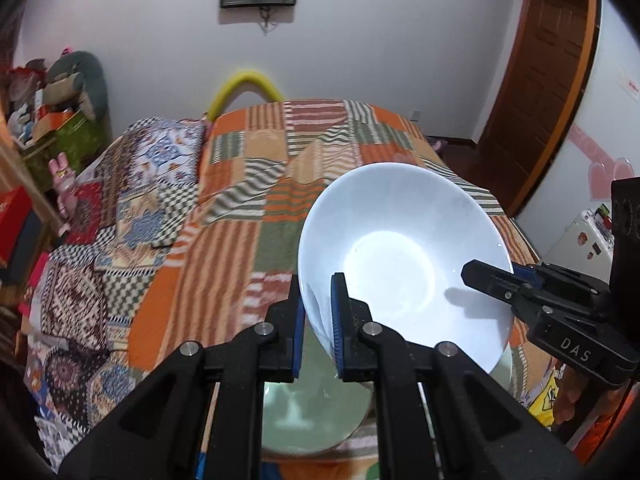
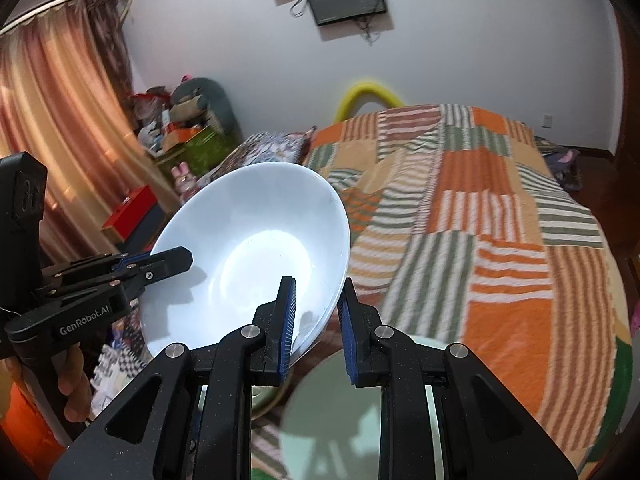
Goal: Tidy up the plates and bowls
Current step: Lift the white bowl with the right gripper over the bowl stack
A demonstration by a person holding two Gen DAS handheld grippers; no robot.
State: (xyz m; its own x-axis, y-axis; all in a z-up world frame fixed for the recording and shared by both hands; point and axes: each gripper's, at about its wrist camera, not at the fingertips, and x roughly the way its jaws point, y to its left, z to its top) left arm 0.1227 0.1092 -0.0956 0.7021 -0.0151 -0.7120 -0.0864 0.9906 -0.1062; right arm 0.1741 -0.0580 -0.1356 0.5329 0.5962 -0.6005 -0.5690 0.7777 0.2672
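Observation:
A large white bowl (image 1: 400, 248) (image 2: 248, 248) hangs tilted in the air above the bed, held at two opposite sides of its rim. My left gripper (image 1: 318, 320) is shut on the near left rim, one blue pad inside the bowl and one outside. It also shows in the right wrist view as the left gripper (image 2: 168, 264). My right gripper (image 2: 318, 324) is shut on the opposite rim, and the left wrist view shows this right gripper (image 1: 480, 274) from the side. Under the bowl, a pale green plate (image 1: 312, 416) (image 2: 340, 412) lies on the quilt.
The bed carries an orange, green and white patchwork quilt (image 1: 248, 184) (image 2: 480, 232). Cluttered boxes and toys (image 1: 60, 120) line the left wall, with a curtain (image 2: 52, 140) beside them. A wooden door (image 1: 552, 80) stands right. A person's hand (image 2: 72, 380) grips the left tool.

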